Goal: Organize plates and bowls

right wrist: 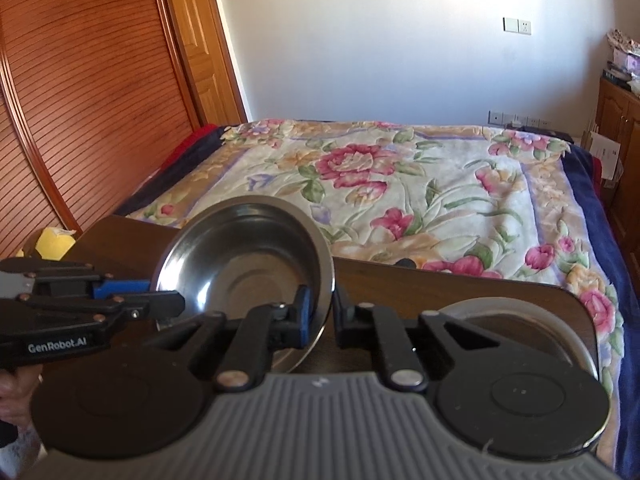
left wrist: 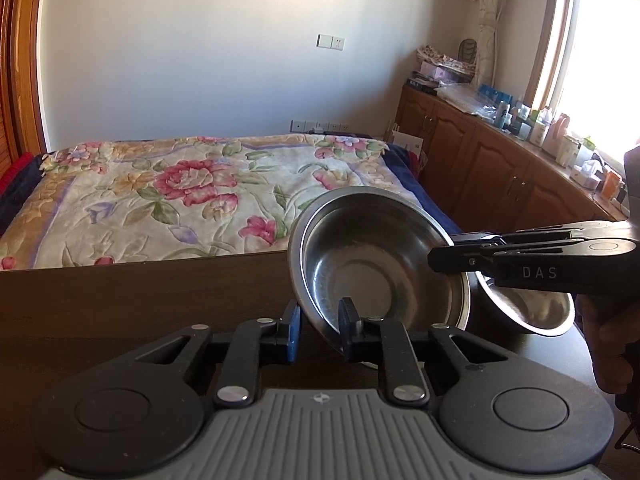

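Observation:
A shallow steel bowl [left wrist: 372, 264] hangs tilted above the dark wooden table [left wrist: 120, 312], its inside turned toward both cameras. My left gripper [left wrist: 322, 328] is shut on its near-left rim, one finger outside the wall and one inside. My right gripper [left wrist: 432, 259] comes in from the right and is shut on the opposite rim. In the right wrist view the same bowl [right wrist: 248, 260] has the right gripper [right wrist: 322, 314] on its right rim and the left gripper [right wrist: 176, 302] on its left. A second steel bowl [left wrist: 532, 312] rests on the table, partly hidden; it also shows as a steel rim [right wrist: 504, 306] behind the right gripper's body.
Beyond the table's far edge lies a bed with a floral blanket [left wrist: 192, 200]. Wooden cabinets [left wrist: 492, 168] topped with bottles run along the right wall. A louvred wardrobe door [right wrist: 80, 100] stands left. A yellow object [right wrist: 54, 242] sits at the table's left corner. A hand [left wrist: 612, 352] holds the right gripper's grip.

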`<state>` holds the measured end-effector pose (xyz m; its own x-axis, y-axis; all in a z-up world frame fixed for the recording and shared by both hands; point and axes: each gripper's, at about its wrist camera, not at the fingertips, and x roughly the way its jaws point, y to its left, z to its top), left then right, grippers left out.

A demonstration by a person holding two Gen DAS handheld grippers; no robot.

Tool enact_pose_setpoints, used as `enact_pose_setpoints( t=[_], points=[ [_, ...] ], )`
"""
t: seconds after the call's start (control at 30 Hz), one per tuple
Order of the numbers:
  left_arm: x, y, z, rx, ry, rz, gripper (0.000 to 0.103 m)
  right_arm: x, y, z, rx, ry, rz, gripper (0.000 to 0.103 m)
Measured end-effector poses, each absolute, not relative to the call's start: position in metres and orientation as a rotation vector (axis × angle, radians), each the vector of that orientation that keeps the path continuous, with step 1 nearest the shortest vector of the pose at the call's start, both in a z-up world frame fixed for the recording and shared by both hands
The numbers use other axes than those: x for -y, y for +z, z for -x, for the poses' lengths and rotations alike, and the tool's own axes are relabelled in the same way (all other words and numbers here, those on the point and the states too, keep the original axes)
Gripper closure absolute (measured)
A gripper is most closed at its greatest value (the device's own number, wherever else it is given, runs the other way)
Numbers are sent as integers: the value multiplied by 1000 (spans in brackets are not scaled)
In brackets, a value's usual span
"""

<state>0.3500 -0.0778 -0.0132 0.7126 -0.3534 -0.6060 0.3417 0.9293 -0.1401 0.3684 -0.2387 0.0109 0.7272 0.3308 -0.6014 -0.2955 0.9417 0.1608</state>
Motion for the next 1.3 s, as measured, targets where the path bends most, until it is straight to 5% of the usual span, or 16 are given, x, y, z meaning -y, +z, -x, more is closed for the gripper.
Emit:
enact_pose_setpoints(
  t=[1.3],
  points=[
    [68, 23, -215, -572, -516, 24, 81, 241, 47, -242, -590, 297, -52, 90]
  ],
)
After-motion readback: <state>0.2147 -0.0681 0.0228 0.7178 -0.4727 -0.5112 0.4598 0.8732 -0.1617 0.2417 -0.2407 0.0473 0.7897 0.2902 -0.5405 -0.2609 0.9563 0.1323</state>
